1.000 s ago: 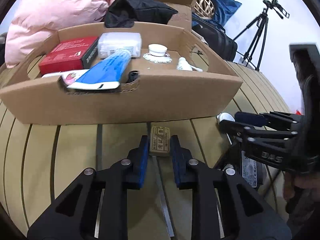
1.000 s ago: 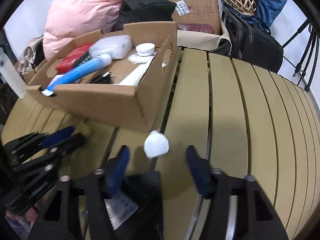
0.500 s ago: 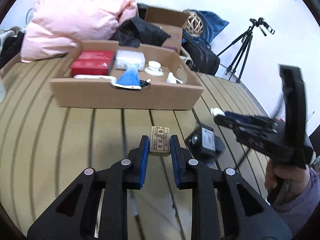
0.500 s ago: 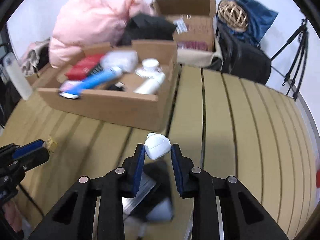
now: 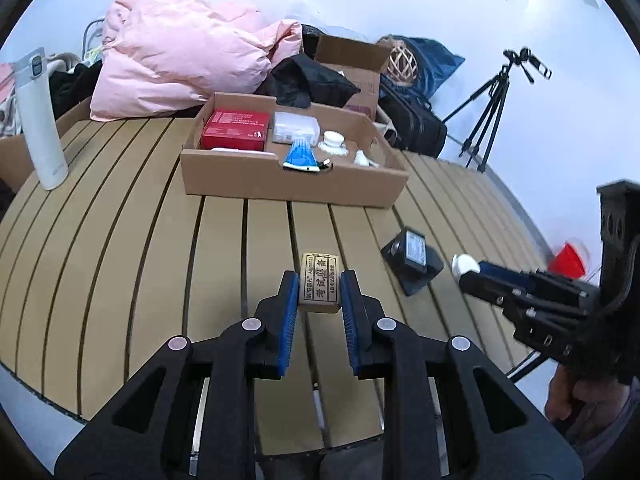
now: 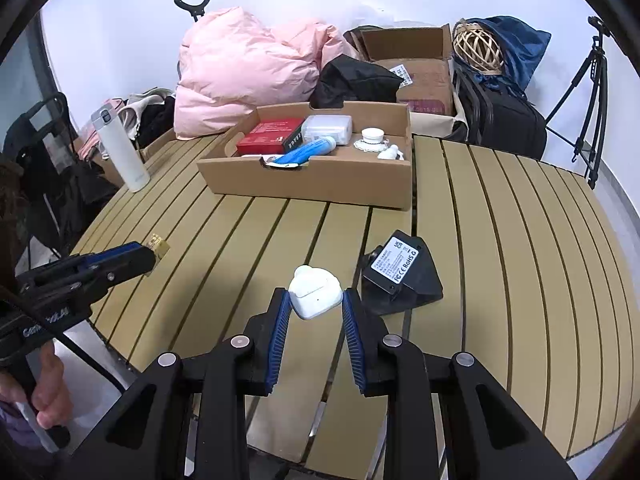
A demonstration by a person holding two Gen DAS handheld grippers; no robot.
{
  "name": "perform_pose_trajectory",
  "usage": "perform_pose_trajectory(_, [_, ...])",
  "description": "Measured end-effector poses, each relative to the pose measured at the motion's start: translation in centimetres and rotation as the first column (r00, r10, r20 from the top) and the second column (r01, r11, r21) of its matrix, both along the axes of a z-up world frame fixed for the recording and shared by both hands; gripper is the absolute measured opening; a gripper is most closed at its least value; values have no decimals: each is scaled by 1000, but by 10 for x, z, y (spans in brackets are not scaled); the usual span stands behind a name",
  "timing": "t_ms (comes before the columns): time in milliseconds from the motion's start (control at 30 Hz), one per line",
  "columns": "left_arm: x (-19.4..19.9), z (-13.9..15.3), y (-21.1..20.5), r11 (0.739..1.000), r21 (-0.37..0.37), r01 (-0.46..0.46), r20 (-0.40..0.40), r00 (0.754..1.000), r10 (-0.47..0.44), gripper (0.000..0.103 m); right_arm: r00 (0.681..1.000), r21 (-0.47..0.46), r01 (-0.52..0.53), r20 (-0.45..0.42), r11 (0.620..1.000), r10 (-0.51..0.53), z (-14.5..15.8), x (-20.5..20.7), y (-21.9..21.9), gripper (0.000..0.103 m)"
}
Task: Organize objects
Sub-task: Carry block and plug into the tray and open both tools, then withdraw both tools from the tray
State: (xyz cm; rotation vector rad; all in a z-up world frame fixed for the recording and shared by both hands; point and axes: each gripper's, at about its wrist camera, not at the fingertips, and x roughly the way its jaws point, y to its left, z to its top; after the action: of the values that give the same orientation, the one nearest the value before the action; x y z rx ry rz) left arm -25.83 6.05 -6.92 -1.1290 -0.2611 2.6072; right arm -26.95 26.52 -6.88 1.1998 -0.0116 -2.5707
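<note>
The slatted wooden table (image 6: 500, 264) curves away under both grippers, its near rim rounding off just below them and its right side running bare toward the far edge. Toward the back sits the cardboard tray (image 6: 312, 182), a shallow open box with a hand cutout in its front wall; inside lie a red box (image 6: 272, 141), a clear plastic case (image 6: 328, 128), a blue tube (image 6: 308, 152) whose end pokes over the cutout, a small white jar (image 6: 373, 135) on a doily, and a small white bottle (image 6: 390, 154) lying on its side by the right wall. A tall white flask (image 6: 120, 148) stands upright near the table's left edge, well apart from the tray. Between tray and grippers there is a broad stretch of open slats.

A black adapter (image 6: 400, 276) with a white label rests on the slats just beside the right gripper (image 6: 314, 304), apart from it. That gripper is clenched around a white earbud case (image 6: 316, 292), smooth and rounded, held above the table between the blue pads. The left gripper (image 5: 319, 294) is closed on a small tan eraser (image 5: 320, 282), a flat block printed with dark characters, gripped by its long sides and raised over the slats well short of the tray.
</note>
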Motion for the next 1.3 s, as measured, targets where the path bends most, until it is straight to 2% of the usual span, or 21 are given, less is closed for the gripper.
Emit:
perform_pose_trajectory(100, [-12, 4, 2, 1000, 17, 10, 10, 1000, -11, 18, 1000, -5, -4, 1, 1000, 4, 3, -3, -2, 30])
perform_pose_trajectory(200, [-48, 18, 9, 998, 40, 49, 27, 998, -50, 18, 1000, -8, -11, -7, 1000, 11, 9, -15, -2, 30])
perform_pose_trajectory(300, [-97, 33, 18, 994, 54, 92, 45, 994, -95, 18, 999, -12, -24, -21, 1000, 24, 22, -49, 0, 30])
perform_pose_trajectory(367, [-131, 40, 25, 994, 20, 110, 50, 993, -111, 18, 1000, -19, -22, -6, 1000, 22, 27, -81, 3, 30])
perform_pose_trajectory(433, [-168, 41, 27, 996, -8, 90, 84, 992, -89, 18, 1000, -17, -22, 9, 1000, 22, 30, -118, 3, 30])
perform_pose_trajectory(500, [-210, 34, 29, 996, -27, 84, 138, 987, -80, 18, 999, -23, -25, 37, 999, 26, 31, -153, 2, 30])
perform_pose_trajectory(633, [-288, -5, 32, 994, -103, 38, 275, 961, -8, 18, 991, -40, 0, 137, 999, 6, 22, -232, -5, 30])
perform_pose_trajectory(767, [-330, -38, 38, 979, -202, 35, 362, 931, 42, 19, 970, 63, 1, 244, 998, -16, -6, -298, -26, 30])
perform_pose_trajectory(800, [-334, -42, 38, 975, -217, 34, 379, 924, 52, 21, 962, 63, 7, 273, 998, -24, -13, -308, -27, 30])
perform_pose_trajectory(867, [-337, -46, 35, 972, -235, 12, 391, 917, 83, 49, 943, 110, 23, 329, 994, -58, -30, -326, -32, 31])
perform_pose_trajectory(900, [-336, -45, 33, 976, -219, 2, 375, 923, 82, 54, 932, 127, 15, 357, 992, -59, -37, -332, -35, 31])
perform_pose_trajectory(933, [-333, -43, 30, 978, -207, -5, 361, 929, 81, 60, 924, 142, 1, 378, 990, -56, -42, -335, -38, 35])
perform_pose_trajectory(967, [-332, -41, 27, 980, -197, -9, 353, 932, 80, 62, 924, 150, -3, 378, 989, -54, -44, -336, -40, 59])
perform_pose_trajectory(1000, [-331, -39, 26, 982, -187, -9, 350, 934, 75, 64, 928, 150, -1, 369, 989, -55, -44, -336, -40, 96])
perform_pose_trajectory(1033, [-329, -37, 23, 985, -175, -9, 342, 937, 69, 69, 934, 141, 2, 353, 990, -52, -43, -335, -40, 103])
perform_pose_trajectory(1233, [-315, -15, 17, 983, -185, -16, 302, 951, 73, 83, 952, 134, 15, 300, 991, -55, -31, -327, -40, 103])
perform_pose_trajectory(1300, [-301, -2, 15, 979, -203, -27, 265, 961, 82, 93, 959, 138, 14, 280, 990, -53, -21, -321, -40, 103])
